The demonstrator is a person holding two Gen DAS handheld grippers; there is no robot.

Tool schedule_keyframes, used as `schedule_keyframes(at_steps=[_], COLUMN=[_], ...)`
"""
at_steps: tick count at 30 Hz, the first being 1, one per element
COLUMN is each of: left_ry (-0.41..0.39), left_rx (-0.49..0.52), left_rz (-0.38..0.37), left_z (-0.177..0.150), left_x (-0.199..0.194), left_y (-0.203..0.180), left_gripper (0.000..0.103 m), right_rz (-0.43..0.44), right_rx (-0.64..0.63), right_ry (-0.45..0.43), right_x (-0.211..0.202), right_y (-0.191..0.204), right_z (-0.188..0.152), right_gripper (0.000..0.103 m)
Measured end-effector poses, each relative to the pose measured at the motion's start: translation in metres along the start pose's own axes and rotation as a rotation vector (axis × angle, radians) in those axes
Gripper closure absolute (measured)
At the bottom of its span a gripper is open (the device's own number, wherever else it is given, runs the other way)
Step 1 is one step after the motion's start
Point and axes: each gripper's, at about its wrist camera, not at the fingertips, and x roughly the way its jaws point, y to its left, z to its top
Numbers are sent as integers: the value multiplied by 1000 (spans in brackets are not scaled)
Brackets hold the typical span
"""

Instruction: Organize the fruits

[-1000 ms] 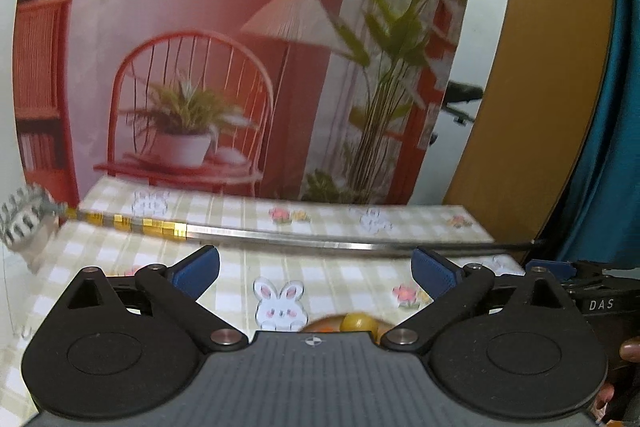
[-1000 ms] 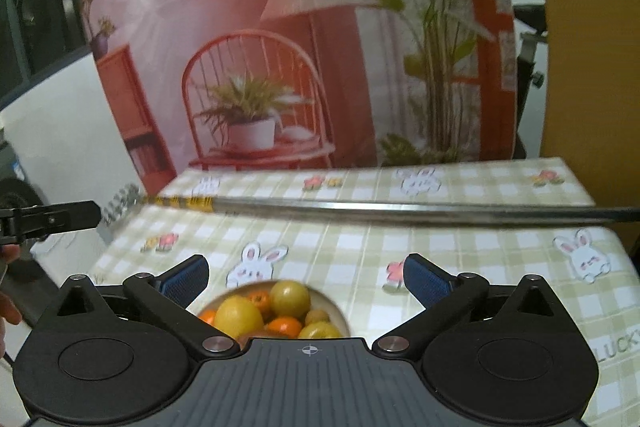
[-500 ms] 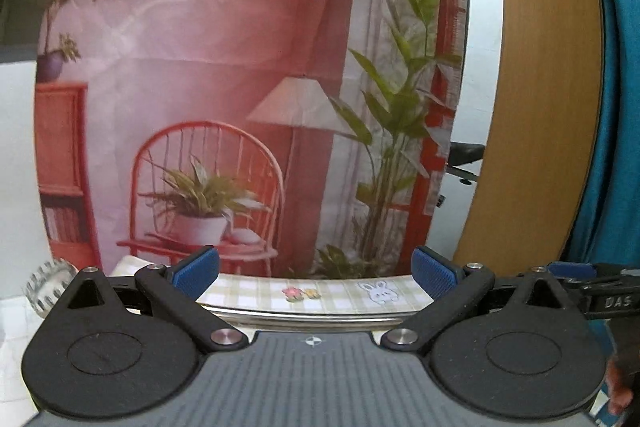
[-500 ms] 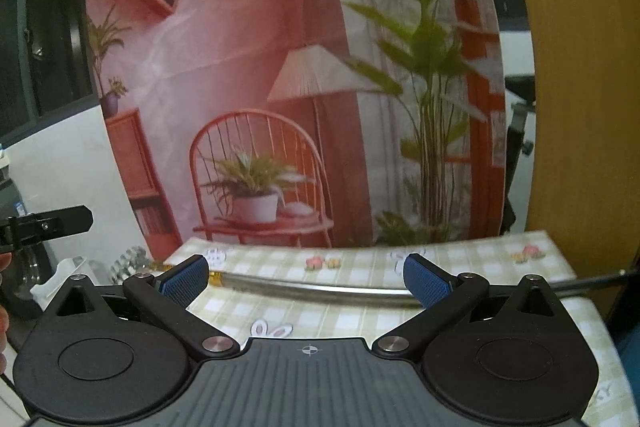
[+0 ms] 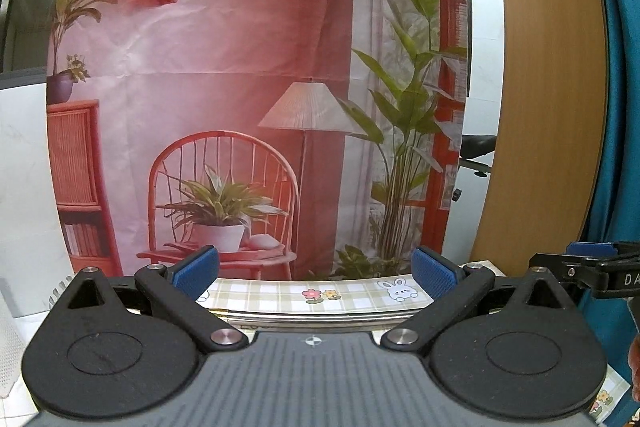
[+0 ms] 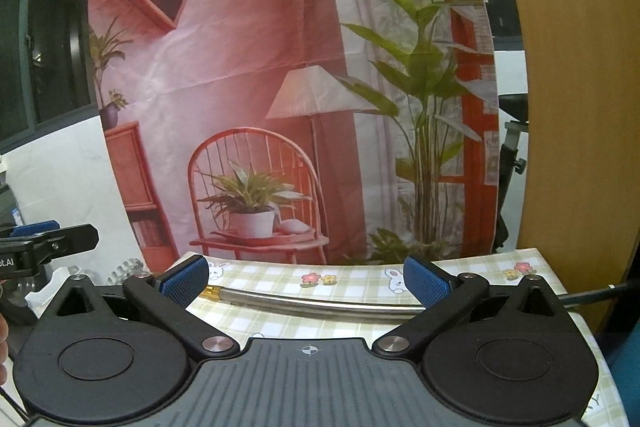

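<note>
Little of the surface (image 5: 352, 297) is seen in either wrist view: only a far strip of checked cloth with rabbit and flower prints shows above each gripper body, and the near part is hidden behind the black housings. No fruit can be made out in either view, so its place cannot be told, and no bowl or other container is visible.

The left gripper (image 5: 314, 269) is held with its jaws spread wide, the blue pads (image 5: 196, 267) well apart, and nothing is gripped between them. The right gripper (image 6: 304, 277) is likewise wide open and empty.

A curved metal rod (image 6: 320, 305) is seen lying across the cloth, with a gold-coloured band at its left end partly hidden by the right gripper's left pad; its right end is cut off behind the other finger. In the left view the rod (image 5: 320, 317) is seen only as a thin strip above the housing.

A printed backdrop (image 5: 256, 87) with a chair, lamp and plants is hung behind the surface. The right gripper is cut off at the right edge of the left view.
</note>
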Motion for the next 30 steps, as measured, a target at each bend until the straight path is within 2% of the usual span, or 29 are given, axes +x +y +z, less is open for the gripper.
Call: schedule_keyframes(at_steps=[30], left_ry=[11], left_rx=[7], left_rz=[-8], left_z=[-1], left_x=[3], left_y=[0], left_gripper=[0], right_rz=[-33], right_rx=[15], right_ry=[-8], right_x=[-4], right_y=[-2], right_z=[-3], right_gripper=[0])
